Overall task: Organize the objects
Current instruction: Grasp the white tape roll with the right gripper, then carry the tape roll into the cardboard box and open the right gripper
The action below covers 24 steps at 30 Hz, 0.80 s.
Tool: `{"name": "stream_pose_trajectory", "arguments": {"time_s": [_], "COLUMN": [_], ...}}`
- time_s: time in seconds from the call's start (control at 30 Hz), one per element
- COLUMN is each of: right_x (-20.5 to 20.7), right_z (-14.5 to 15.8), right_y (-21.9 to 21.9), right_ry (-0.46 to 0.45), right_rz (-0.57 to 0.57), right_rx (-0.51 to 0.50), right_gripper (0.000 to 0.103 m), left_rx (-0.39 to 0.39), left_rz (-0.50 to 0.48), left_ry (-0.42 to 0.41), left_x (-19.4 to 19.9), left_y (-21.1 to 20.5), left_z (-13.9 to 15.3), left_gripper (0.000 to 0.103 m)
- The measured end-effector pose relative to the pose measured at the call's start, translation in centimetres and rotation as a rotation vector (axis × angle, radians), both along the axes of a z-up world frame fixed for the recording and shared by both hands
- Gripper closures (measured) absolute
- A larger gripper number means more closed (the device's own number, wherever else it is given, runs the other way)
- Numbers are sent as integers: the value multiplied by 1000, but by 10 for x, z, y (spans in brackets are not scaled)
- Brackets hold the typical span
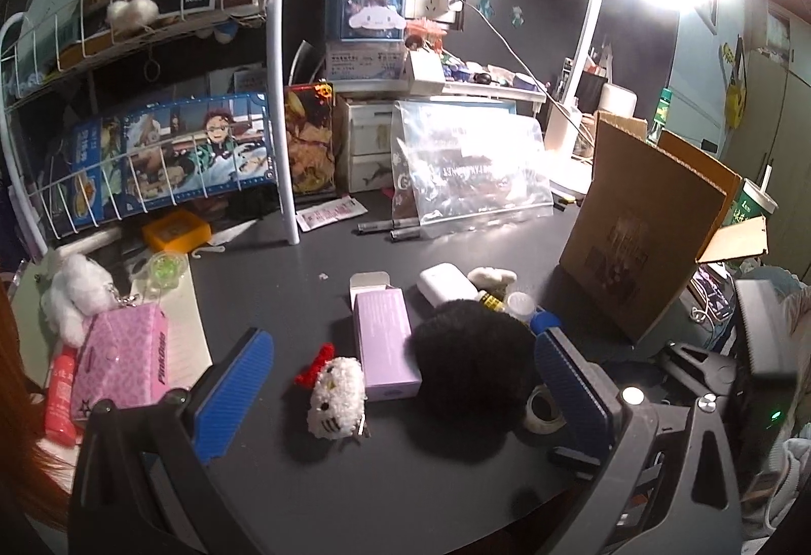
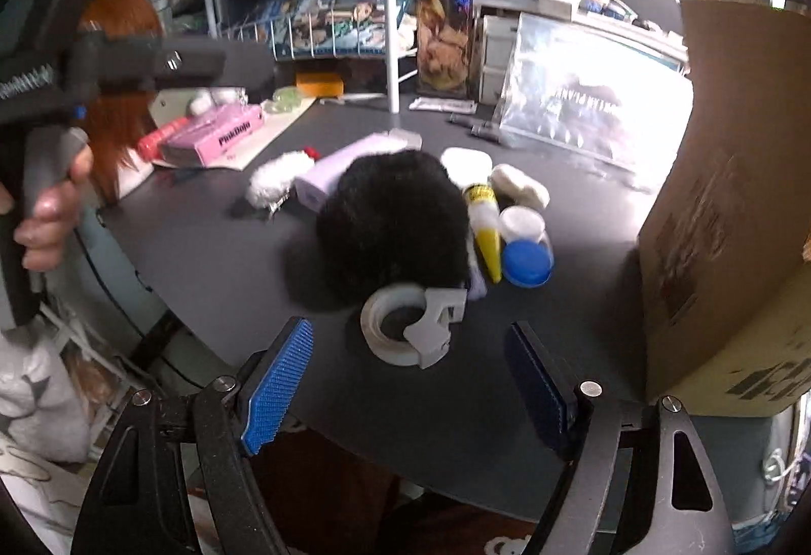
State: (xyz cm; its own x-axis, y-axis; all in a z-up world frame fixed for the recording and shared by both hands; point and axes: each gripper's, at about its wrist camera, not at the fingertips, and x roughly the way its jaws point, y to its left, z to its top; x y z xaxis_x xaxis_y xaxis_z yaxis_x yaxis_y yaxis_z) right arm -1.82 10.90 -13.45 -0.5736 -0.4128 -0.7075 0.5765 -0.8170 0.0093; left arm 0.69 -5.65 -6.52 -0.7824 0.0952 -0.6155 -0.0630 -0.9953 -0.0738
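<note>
Black fluff marks the middle of the clutter: a round black pompom (image 1: 474,355) sits on the dark tabletop (image 1: 284,291) just ahead of the left tongs (image 1: 400,395), nearer their right finger. These tongs stand wide apart and hold nothing. Between their fingers lies a white plush cat with a red bow (image 1: 337,395), touching a lilac box (image 1: 385,342) that runs away from the tongs. Beyond the pompom rest a white case (image 1: 446,284) and a yellow glue tube (image 1: 490,300). A pink box (image 1: 119,360) lies off to their left.

The right tongs (image 2: 408,395) are also spread wide and empty, hanging over the near edge of the tabletop. Straight ahead between their fingers is a roll of tape in a white dispenser (image 2: 410,327), touching the pompom behind it. A blue lid (image 2: 527,263) sits ahead to the right, and an open cardboard box (image 2: 730,210) stands at the far right.
</note>
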Motion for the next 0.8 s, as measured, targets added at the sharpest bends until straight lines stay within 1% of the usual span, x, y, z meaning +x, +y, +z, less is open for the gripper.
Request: {"name": "stream_pose_trajectory", "arguments": {"time_s": [0.03, 0.1, 0.17, 0.23, 0.27, 0.37, 0.57, 0.7, 0.77, 0.8], "right_x": [-1, -4, -4, -5, -5, -7, 1, 3, 3, 3], "right_z": [-4, -9, -14, -15, -14, -13, -3, 22, 38, 47], "right_y": [-2, -6, -9, -9, -8, -3, 7, 8, 5, 3], "right_ry": [-1, 10, 20, 29, 29, 22, 51, 102, 135, 155], "right_rz": [2, 5, 1, 0, 2, 4, 25, 71, 104, 123], "right_rx": [4, 21, 41, 41, 36, 26, 30, 8, -5, -9], "right_gripper": [35, 45, 48, 54, 66, 66, 66, 67, 67, 67], "left_rx": [-2, -9, -11, -11, -9, 0, 9, 6, 8, 2], "left_rz": [-1, -5, -10, -20, -26, -56, -172, -316, -371, -392], "left_ry": [-3, -10, -16, -22, -25, -32, -75, -113, -127, -136], "left_x": [0, -2, -2, -2, -2, -4, -13, -17, -19, -21], "left_y": [1, 2, 3, 3, 3, 5, 20, 42, 50, 55], "left_z": [-1, -3, -4, -5, -5, -4, -1, 8, 14, 20], "left_gripper": [0, 0, 0, 0, 0, 0, 1, 1, 1, 3]}}
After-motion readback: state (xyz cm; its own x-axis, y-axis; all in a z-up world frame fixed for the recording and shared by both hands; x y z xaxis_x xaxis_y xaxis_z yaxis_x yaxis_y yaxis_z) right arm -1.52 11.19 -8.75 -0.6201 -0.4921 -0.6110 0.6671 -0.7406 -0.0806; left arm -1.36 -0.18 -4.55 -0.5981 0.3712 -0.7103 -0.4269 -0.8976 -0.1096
